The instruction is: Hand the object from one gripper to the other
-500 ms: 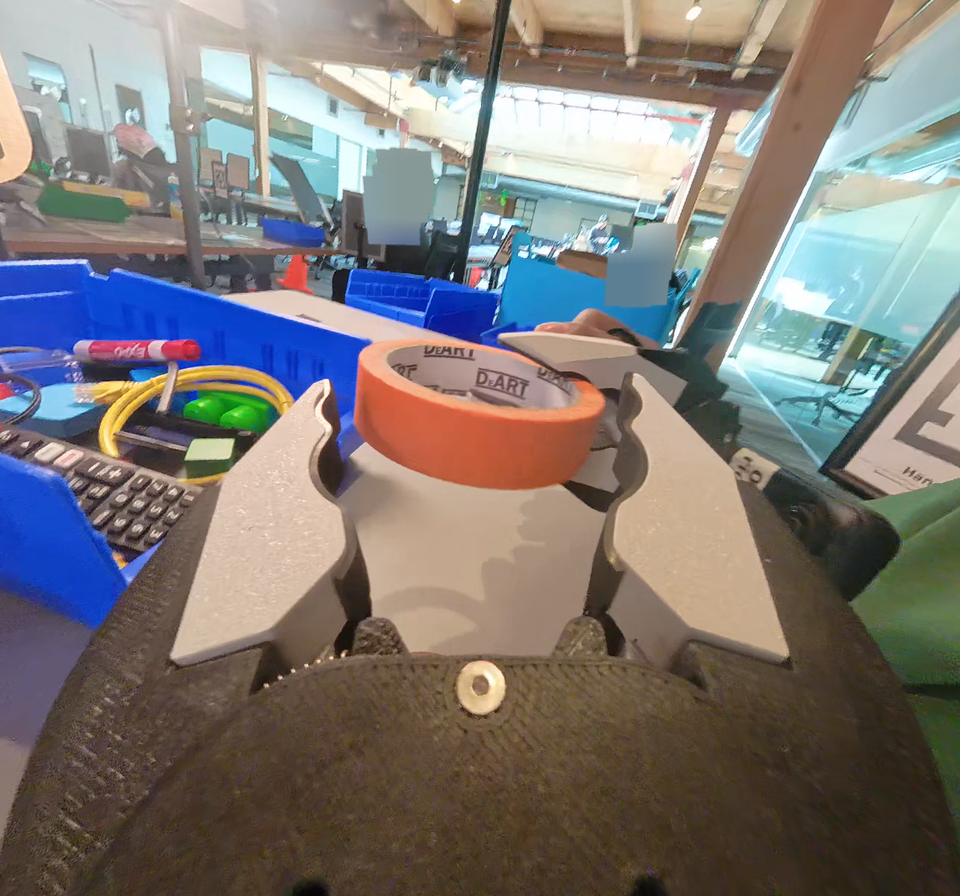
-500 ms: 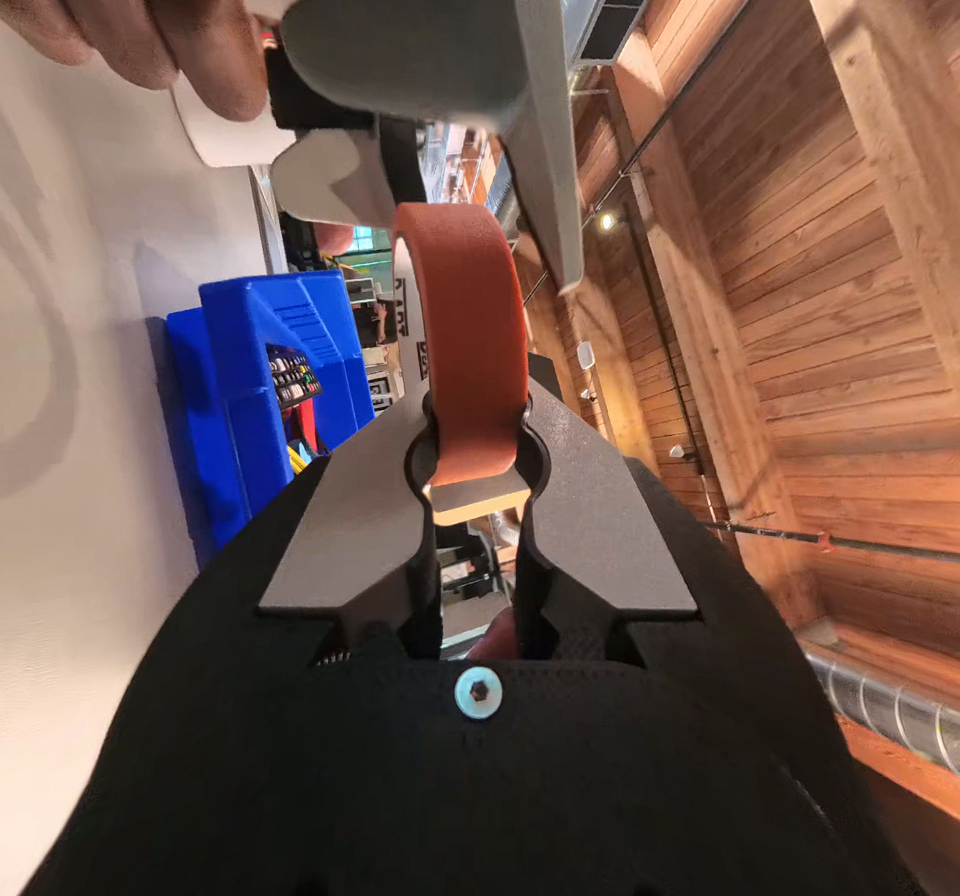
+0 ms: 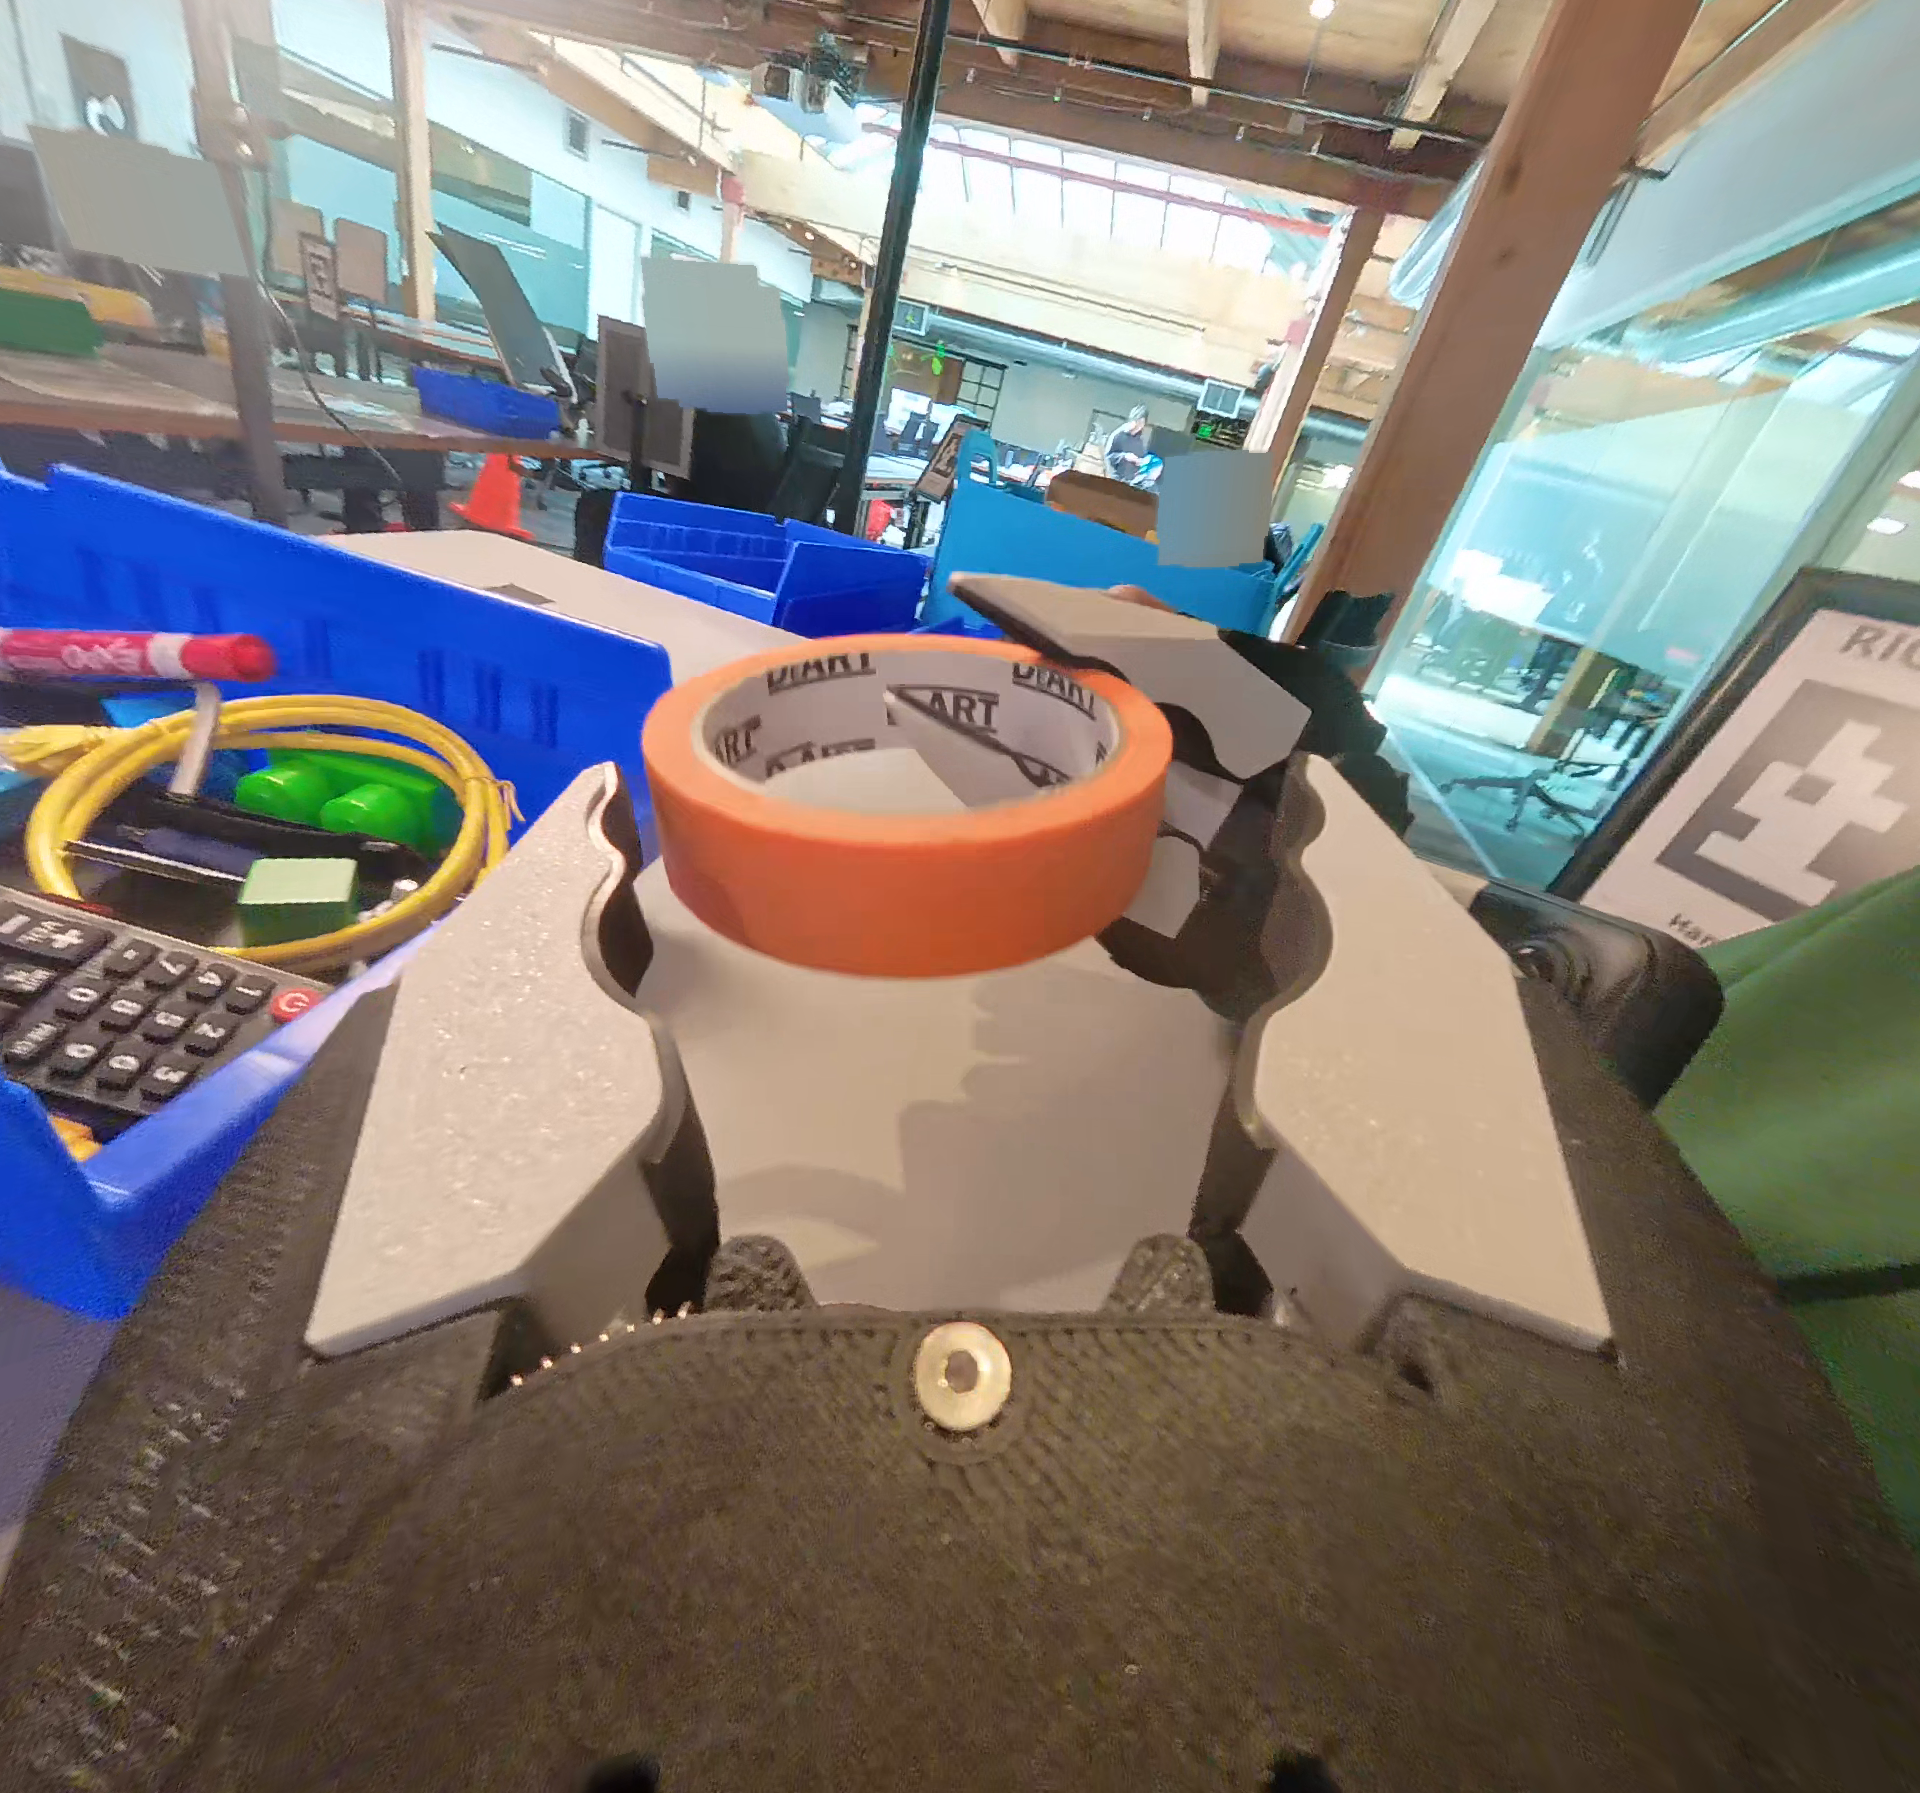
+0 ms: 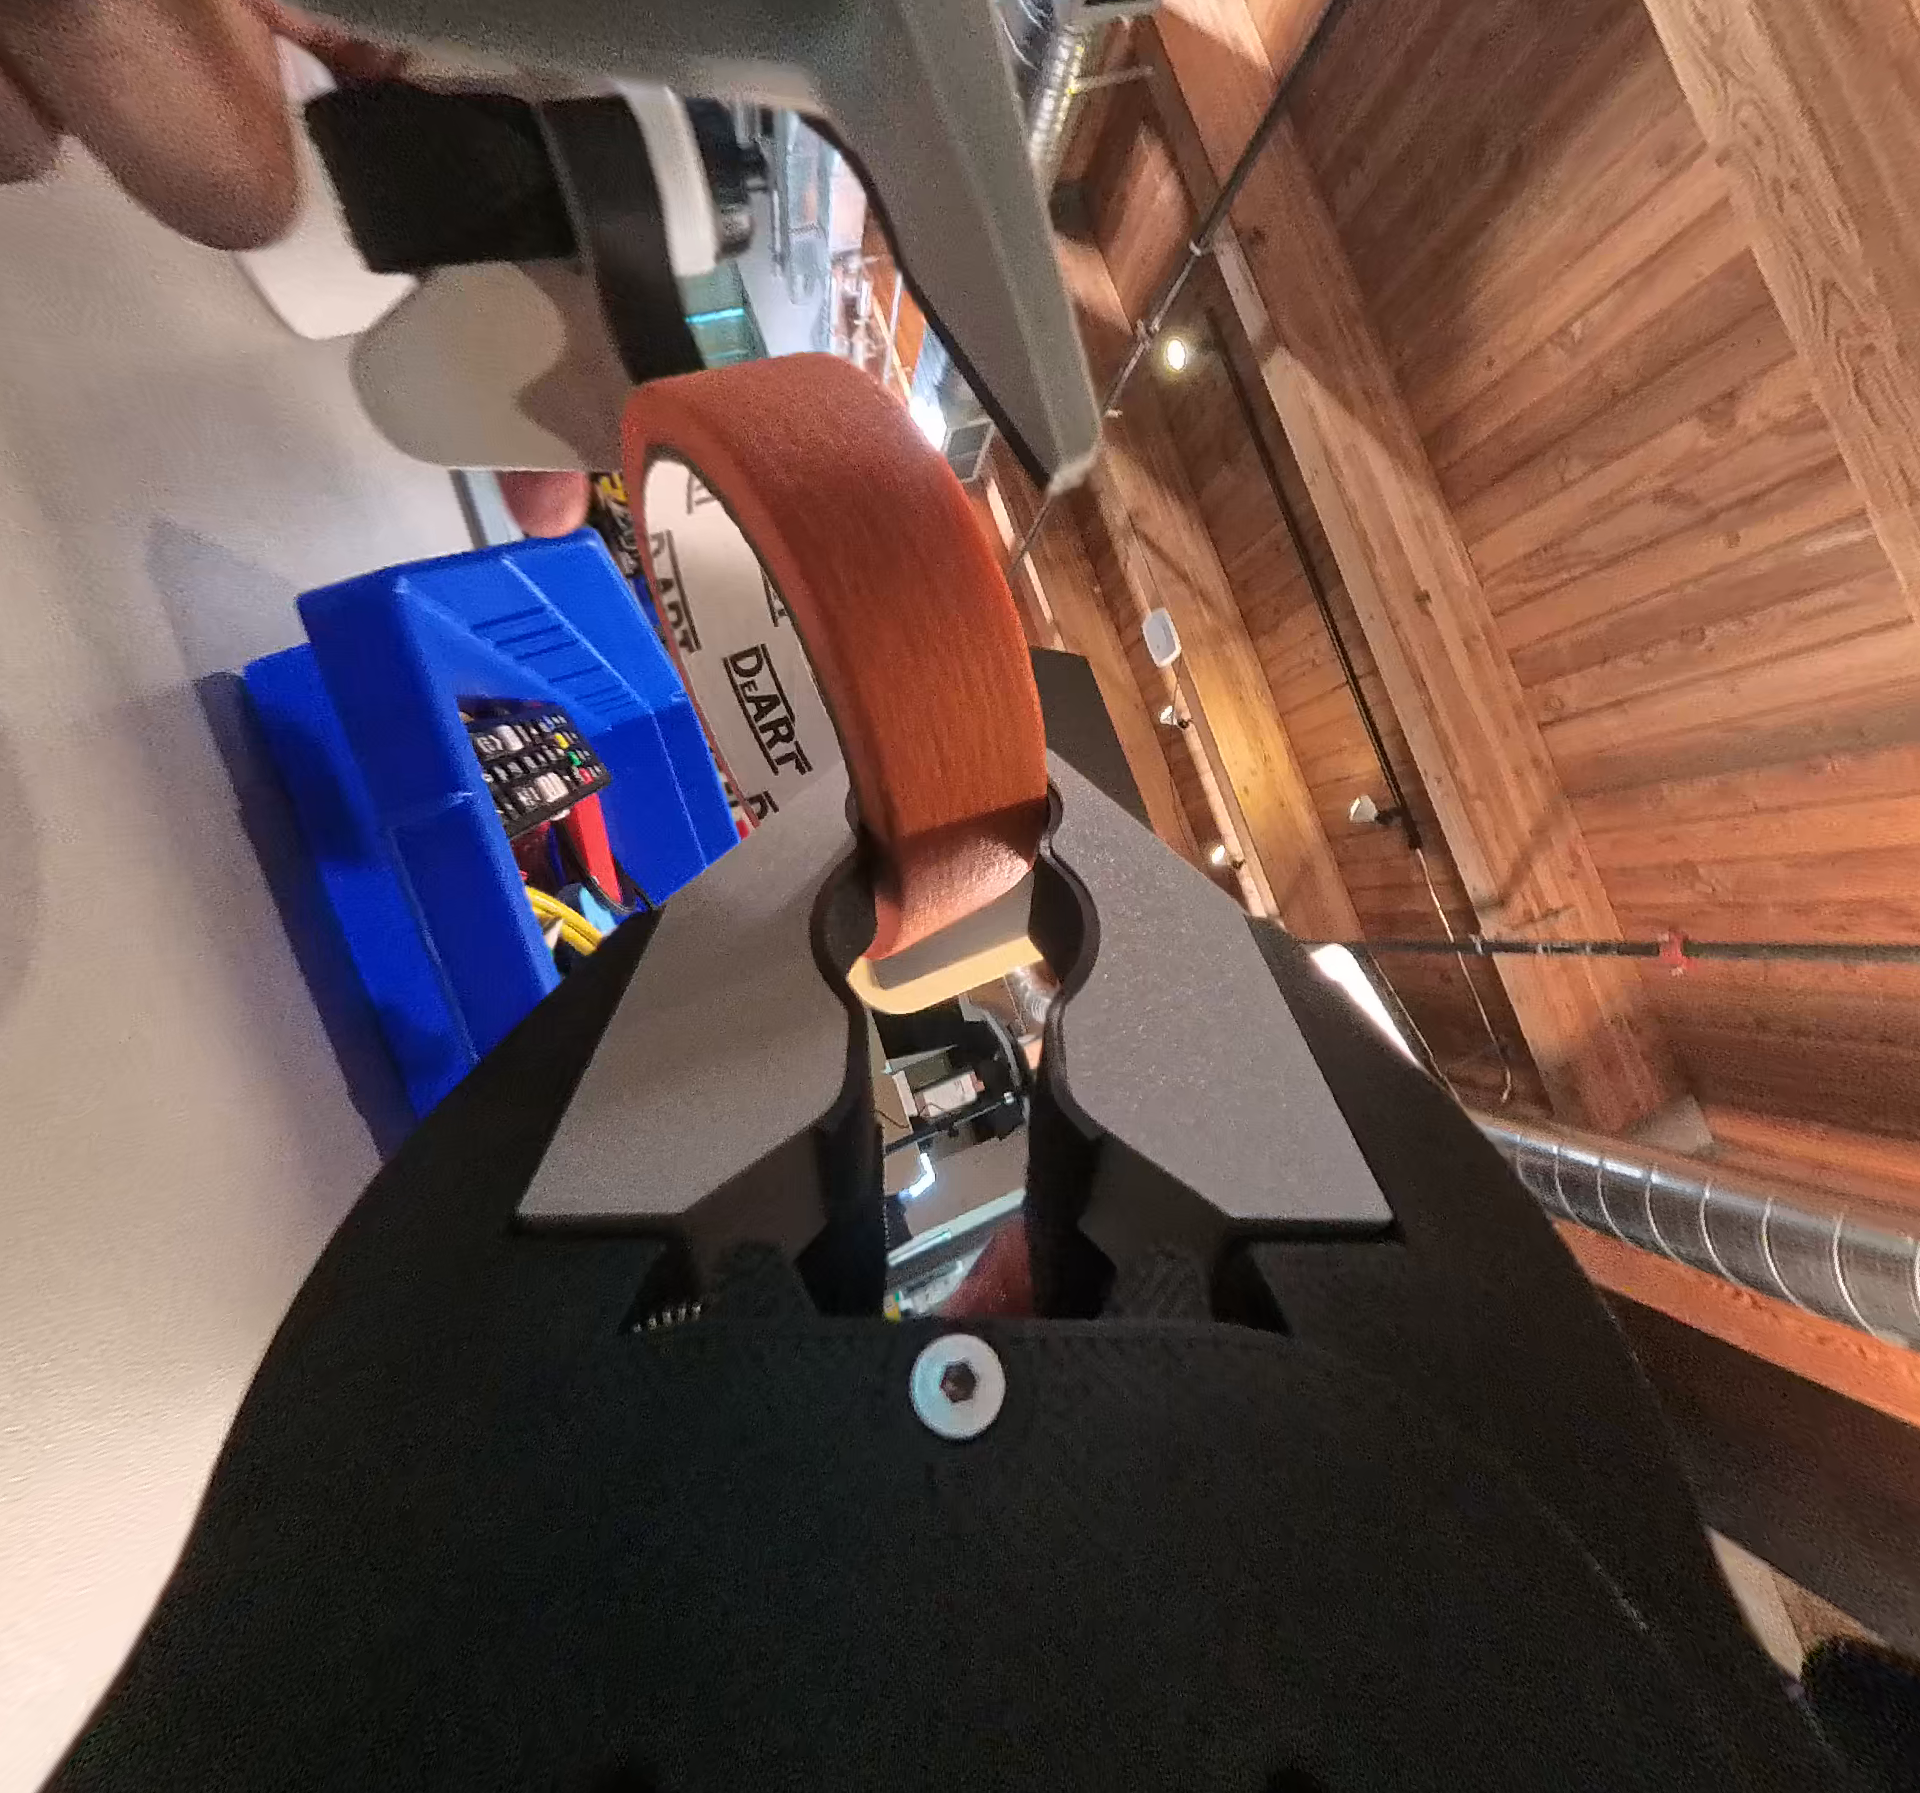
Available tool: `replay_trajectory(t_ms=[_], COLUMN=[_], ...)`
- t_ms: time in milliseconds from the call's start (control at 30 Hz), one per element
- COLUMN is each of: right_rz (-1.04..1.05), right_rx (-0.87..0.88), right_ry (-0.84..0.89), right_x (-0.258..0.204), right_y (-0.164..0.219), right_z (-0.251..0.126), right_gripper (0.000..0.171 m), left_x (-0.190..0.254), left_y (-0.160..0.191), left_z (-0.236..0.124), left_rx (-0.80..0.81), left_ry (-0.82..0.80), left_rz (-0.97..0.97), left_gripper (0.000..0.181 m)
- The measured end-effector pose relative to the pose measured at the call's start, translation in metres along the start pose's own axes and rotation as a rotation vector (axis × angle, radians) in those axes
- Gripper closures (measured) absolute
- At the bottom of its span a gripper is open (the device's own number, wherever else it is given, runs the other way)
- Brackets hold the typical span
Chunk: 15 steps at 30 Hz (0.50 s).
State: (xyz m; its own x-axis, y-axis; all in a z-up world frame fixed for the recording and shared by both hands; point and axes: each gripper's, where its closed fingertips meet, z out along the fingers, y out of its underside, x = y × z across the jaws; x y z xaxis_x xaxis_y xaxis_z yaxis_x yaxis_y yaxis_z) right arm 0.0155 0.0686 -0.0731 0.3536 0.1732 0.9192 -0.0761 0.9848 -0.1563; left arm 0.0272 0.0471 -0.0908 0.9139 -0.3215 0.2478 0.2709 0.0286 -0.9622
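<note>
Orange tape roll (image 3: 902, 844) lying flat, hole upward, right gripper (image 4: 951, 896) fingers clamping its rim, left gripper (image 3: 951, 896) fingers wide

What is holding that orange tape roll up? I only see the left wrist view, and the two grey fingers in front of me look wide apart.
Observer: The right hand-held gripper is. Its own camera shows it shut on the tape roll, with the band pinched in the notch between its dark fingers.
Visitor: And who carries the one I'm looking along?
Observer: A person's hand shows behind the left hand-held gripper in the right wrist view.
</note>
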Motion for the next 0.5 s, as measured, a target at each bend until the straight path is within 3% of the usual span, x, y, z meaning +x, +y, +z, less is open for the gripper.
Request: replay_trajectory(t_ms=[333, 500], right_rz=[0.044, 0.128], right_rx=[0.128, 0.108], right_ry=[-0.013, -0.046], right_x=[-0.005, -0.008], right_y=[-0.027, -0.025], right_z=[-0.007, -0.005], right_gripper=[0.148, 0.141], left_x=[-0.003, -0.006], left_y=[0.023, 0.021], left_z=[0.018, 0.017], left_rx=[-0.097, -0.088], left_ry=[-0.07, -0.071], left_rz=[0.031, -0.019], left_gripper=[0.06, 0.062])
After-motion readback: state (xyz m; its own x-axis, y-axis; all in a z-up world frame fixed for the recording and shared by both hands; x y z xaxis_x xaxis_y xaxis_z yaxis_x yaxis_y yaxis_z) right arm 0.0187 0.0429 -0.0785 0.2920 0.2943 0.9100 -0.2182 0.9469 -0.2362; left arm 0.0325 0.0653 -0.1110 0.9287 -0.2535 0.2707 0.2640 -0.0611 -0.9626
